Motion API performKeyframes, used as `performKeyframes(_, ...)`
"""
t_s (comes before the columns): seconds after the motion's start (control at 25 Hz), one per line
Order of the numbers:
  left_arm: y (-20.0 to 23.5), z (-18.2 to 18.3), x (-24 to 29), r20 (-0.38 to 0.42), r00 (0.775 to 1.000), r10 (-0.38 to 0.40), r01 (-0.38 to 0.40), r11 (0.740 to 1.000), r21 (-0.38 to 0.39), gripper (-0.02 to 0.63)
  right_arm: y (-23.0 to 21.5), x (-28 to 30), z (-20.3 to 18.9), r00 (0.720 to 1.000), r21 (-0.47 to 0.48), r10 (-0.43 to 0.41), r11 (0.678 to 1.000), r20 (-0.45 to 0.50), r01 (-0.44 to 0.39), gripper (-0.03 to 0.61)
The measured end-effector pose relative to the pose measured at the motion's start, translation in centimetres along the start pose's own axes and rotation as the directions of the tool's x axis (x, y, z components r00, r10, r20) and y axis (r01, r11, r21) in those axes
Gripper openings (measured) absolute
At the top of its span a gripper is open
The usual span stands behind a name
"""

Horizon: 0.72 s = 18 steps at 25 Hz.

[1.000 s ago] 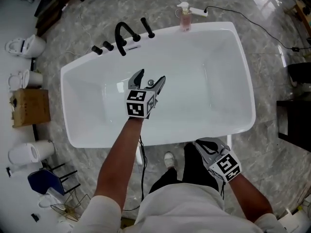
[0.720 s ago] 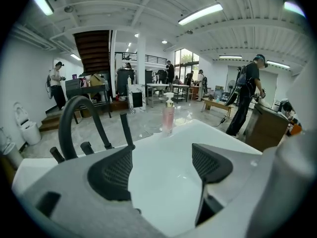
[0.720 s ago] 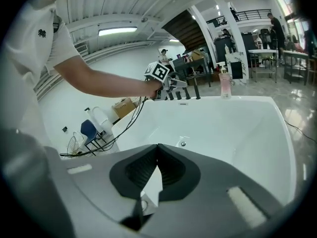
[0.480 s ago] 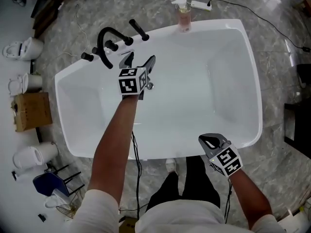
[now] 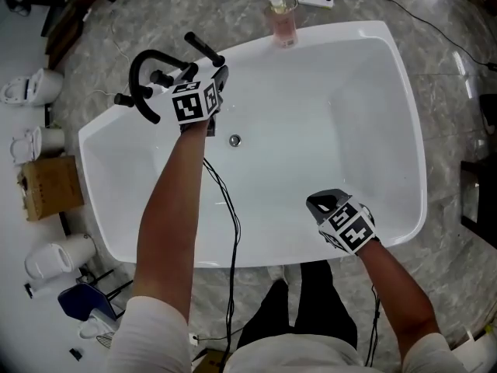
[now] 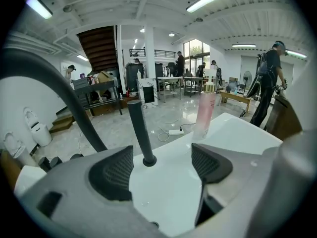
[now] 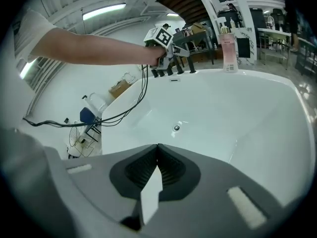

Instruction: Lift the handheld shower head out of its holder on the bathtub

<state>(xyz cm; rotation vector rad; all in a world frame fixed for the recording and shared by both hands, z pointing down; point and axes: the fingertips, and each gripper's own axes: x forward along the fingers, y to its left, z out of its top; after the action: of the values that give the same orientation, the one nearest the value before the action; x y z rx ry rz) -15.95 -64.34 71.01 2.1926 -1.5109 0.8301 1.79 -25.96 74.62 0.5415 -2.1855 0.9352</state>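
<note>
The black handheld shower head (image 6: 140,131) stands upright in its holder on the white bathtub's (image 5: 388,123) rim; in the head view the shower head (image 5: 203,48) is a short black rod. My left gripper (image 5: 206,73) is open right at it, and in the left gripper view the rod stands just ahead of the left gripper (image 6: 161,165), between the jaws and nearer the left pad (image 6: 111,172), not touched. My right gripper (image 5: 326,203) is shut on nothing over the tub's near side, and the right gripper (image 7: 157,166) looks across the basin.
A black arched faucet spout (image 5: 138,74) and black knobs (image 5: 161,77) stand left of the shower head. A pink pump bottle (image 5: 281,19) sits on the far rim. The drain (image 5: 234,140) lies below my left arm. Toilets (image 5: 31,88), a cardboard box (image 5: 50,181) and a power strip (image 5: 314,0) are on the floor.
My left gripper has moved from over the middle of the tub up and left to the shower head, still open. The right gripper has risen over the tub's near rim.
</note>
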Motion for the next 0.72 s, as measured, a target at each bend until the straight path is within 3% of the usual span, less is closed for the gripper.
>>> performKeyframes(0.2, 0.7, 0.3, 3.0, -0.02, 1.0, 0.008, -0.008, 1.0, 0.013, 0.372, -1.8, 2.7, 0.1, 1.0, 0.026, -0.013, 1.0, -0.024, 0.014, 0.012)
performKeyframes(0.44, 2.9, 0.8, 5.6, -0.03, 0.996, 0.081, -0.082, 0.996, -0.019, 0.347, -3.7, 5.7, -0.6, 0.99, 0.054, -0.009, 0.998, -0.143, 0.017, 0.012)
performKeyframes(0.72, 4.3, 0.2, 7.5, -0.031, 0.994, 0.107, -0.108, 0.994, -0.033, 0.322, -4.2, 6.4, -1.7, 0.988, 0.044, 0.001, 0.999, -0.156, 0.006, 0.012)
